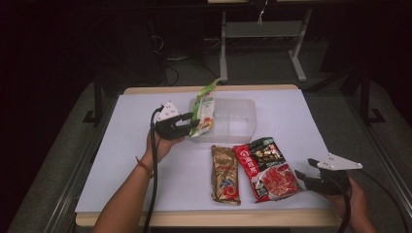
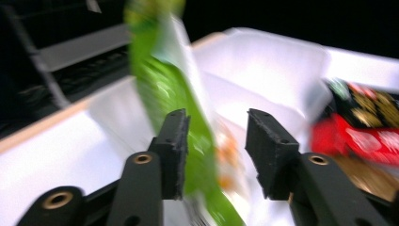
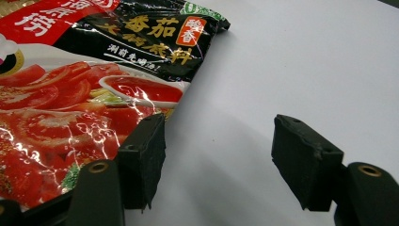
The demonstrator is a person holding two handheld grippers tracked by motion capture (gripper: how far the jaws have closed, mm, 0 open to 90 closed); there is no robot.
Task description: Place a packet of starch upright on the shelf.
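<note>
Left gripper (image 2: 214, 150) jaws are apart, the green packet (image 2: 181, 117) loose between them and touching only the left pad, standing at the bin's (image 1: 243, 114) left end. Right gripper (image 3: 219, 162) jaws gape with nothing between them, just beside the red pouch's (image 3: 84, 94) edge on the table (image 1: 145, 170). Risk: the released packet is propped upright against the bin wall, so pulling the left jaws back could drag it and tip it out onto the table.
</note>
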